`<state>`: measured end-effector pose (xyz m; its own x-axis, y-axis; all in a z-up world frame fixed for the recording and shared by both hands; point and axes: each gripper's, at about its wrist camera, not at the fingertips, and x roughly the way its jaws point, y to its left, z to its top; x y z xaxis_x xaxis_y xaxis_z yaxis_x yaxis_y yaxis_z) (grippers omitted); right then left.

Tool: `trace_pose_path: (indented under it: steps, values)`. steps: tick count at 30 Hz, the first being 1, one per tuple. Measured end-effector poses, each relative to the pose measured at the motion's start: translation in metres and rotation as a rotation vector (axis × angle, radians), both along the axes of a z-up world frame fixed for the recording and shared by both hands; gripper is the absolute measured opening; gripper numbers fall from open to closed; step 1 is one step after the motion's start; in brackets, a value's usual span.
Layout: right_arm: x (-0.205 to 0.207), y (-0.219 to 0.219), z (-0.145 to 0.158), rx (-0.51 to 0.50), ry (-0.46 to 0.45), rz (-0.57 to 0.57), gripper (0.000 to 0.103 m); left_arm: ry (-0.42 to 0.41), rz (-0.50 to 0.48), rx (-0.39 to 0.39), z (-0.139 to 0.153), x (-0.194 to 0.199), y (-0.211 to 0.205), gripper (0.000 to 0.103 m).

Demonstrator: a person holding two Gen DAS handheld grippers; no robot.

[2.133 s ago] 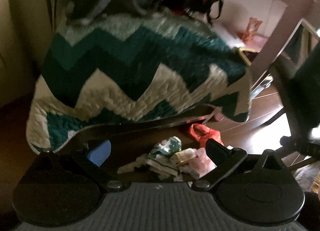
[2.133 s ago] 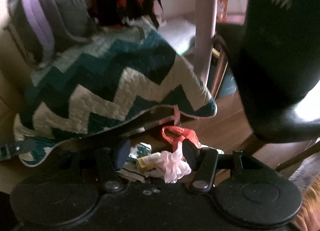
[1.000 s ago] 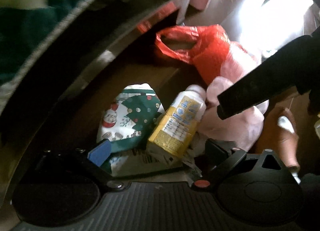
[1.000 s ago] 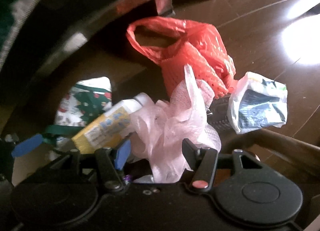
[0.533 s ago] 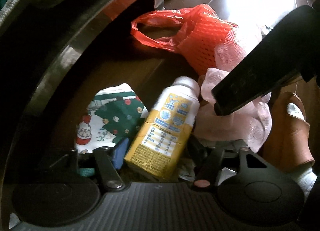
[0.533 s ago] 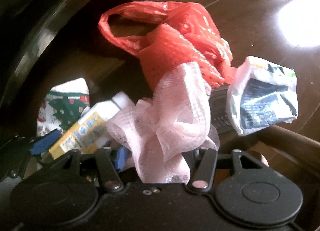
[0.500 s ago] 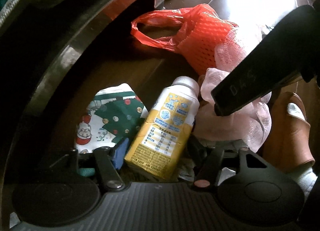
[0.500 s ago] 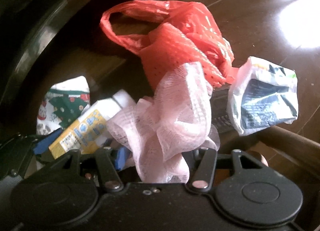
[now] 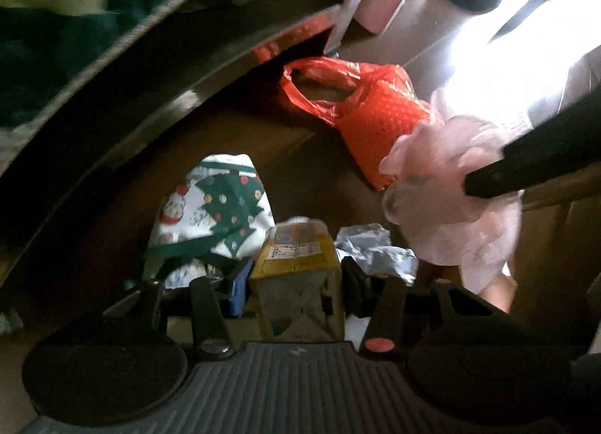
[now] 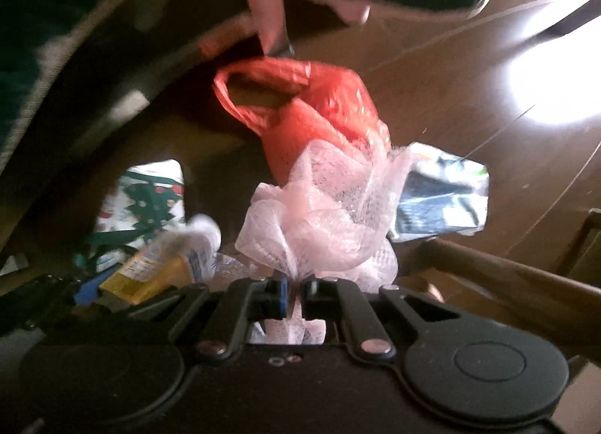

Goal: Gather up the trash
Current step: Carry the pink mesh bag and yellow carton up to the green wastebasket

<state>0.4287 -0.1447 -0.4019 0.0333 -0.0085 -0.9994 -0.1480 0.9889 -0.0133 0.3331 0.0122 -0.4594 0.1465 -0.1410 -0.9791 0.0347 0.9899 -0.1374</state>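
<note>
A yellow-labelled bottle (image 9: 296,257) stands end-on between the jaws of my left gripper (image 9: 295,278). The jaws are closing and both pads press its sides. My right gripper (image 10: 295,289) is closing too, pinching a pink mesh wad (image 10: 323,208) that bunches up above the pads. In the left wrist view this pink mesh wad (image 9: 450,201) hangs under the right gripper's black body (image 9: 544,156). Behind lies a red plastic bag (image 10: 311,111). A Christmas-print napkin pack (image 9: 214,208) lies on the floor at the left. A crumpled printed wrapper (image 10: 443,193) lies at the right.
Crumpled silvery paper (image 9: 375,250) lies beside the bottle. A dark curved furniture edge (image 9: 157,96) with a green zigzag blanket (image 9: 56,20) overhangs the pile at the top left. A wooden bar (image 10: 507,283) crosses the lower right. Glare (image 10: 556,84) lights the brown floor.
Both grippers went from wide open to closed: the left onto the bottle, the right onto the pink mesh. Both have risen, the bottle has tipped end-on, and the mesh has lifted.
</note>
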Motion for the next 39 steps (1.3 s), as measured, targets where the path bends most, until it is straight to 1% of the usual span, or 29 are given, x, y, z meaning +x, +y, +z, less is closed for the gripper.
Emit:
trace_pose_path:
  steps: [5, 8, 12, 15, 21, 25, 28, 32, 36, 39]
  values:
    - [-0.023, 0.001, 0.051, 0.014, -0.063, 0.023, 0.005, 0.0, 0.082, -0.021, 0.039, -0.022, 0.01, 0.048]
    - [-0.043, 0.0, 0.089, 0.033, -0.114, 0.046, 0.005, -0.025, 0.113, -0.021, 0.07, -0.039, 0.015, 0.048]
    - [-0.075, -0.005, 0.143, 0.073, -0.19, 0.086, 0.005, -0.081, 0.158, -0.038, 0.124, -0.065, 0.022, 0.048]
    - [-0.099, -0.008, 0.185, 0.104, -0.257, 0.126, 0.005, -0.154, 0.164, -0.034, 0.169, -0.084, 0.021, 0.048]
    - [-0.149, -0.016, 0.272, 0.121, -0.417, 0.246, 0.005, -0.345, 0.16, -0.033, 0.269, -0.118, 0.01, 0.048]
    - [-0.175, -0.029, 0.33, 0.144, -0.531, 0.298, 0.005, -0.474, 0.139, -0.036, 0.333, -0.131, -0.007, 0.048]
    - [-0.193, -0.044, 0.376, 0.161, -0.647, 0.329, 0.005, -0.579, 0.102, -0.03, 0.383, -0.14, -0.026, 0.048]
    - [-0.211, -0.063, 0.427, 0.182, -0.762, 0.334, 0.005, -0.698, 0.06, -0.026, 0.442, -0.143, -0.052, 0.048]
    - [-0.222, -0.086, 0.478, 0.223, -0.851, 0.31, 0.005, -0.794, 0.021, -0.048, 0.496, -0.139, -0.078, 0.048]
    - [-0.23, -0.101, 0.517, 0.212, -0.95, 0.317, 0.005, -0.867, -0.014, -0.046, 0.531, -0.135, -0.099, 0.048]
